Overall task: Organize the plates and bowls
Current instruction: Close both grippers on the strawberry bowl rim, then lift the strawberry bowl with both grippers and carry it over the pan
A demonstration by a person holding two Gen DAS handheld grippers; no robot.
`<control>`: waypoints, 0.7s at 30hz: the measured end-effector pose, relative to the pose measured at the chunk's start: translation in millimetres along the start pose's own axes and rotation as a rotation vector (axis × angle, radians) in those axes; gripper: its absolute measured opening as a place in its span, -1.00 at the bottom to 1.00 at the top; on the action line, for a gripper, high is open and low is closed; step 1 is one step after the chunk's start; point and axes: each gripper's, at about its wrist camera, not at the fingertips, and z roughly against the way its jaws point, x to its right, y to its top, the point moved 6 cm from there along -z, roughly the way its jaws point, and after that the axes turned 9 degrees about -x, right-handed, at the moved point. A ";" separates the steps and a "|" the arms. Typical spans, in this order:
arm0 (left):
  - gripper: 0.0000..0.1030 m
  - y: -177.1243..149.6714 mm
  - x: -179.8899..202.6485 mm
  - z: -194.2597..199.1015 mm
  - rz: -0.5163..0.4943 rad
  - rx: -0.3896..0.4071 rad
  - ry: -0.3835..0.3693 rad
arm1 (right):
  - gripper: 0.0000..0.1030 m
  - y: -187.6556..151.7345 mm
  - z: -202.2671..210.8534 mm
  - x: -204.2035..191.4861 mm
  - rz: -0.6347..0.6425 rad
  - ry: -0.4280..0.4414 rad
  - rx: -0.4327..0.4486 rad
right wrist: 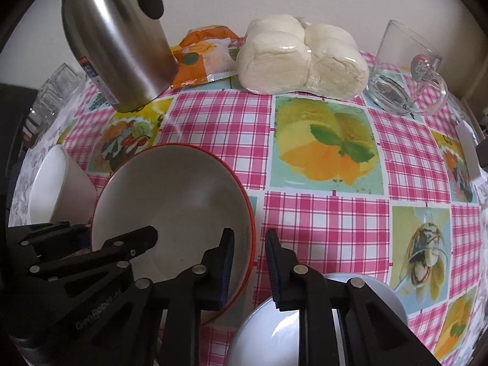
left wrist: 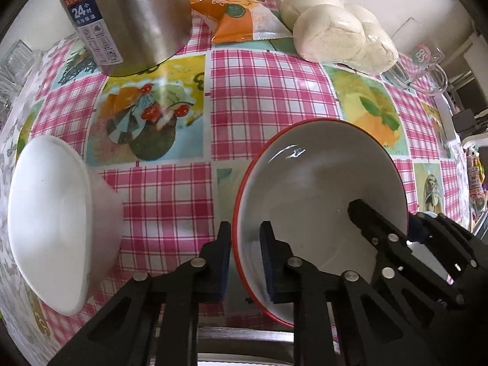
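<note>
The red-rimmed bowl (left wrist: 308,195) is sitting tilted near the table's front edge, both grippers straddling its rim from opposite sides. Going left to right: a white bowl (left wrist: 52,213) is lying on its side at the far left, apart from the red one, probably waiting its turn to be stacked. The left gripper (left wrist: 245,262) is holding its fingers a little apart with the near-left rim between the pads; whether they are pressing yet, I cannot tell. The right gripper (right wrist: 250,262) is doing likewise on the opposite rim, one finger inside, one outside, a visible gap remaining. A two-handed grip looks intended, to steady the bowl for lifting. Below the right gripper a pale plate (right wrist: 390,299) is lying flat, likely the stacking spot.

Writing: the flask (left wrist: 128,15) label is showing "24"; the left gripper's body reads "GenRobot.AI". The mug (right wrist: 405,73) logo is unreadable.
</note>
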 end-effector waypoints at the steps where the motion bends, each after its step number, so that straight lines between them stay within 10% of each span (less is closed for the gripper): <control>1: -0.67 0.9 0.5 0.8 0.002 0.002 -0.007 | -0.62 0.1 -1.0 -1.1 0.002 0.002 -0.001; 21: -0.76 -10.2 5.0 38.1 0.013 0.099 -0.057 | -0.72 -7.3 20.3 4.2 -0.059 0.088 0.036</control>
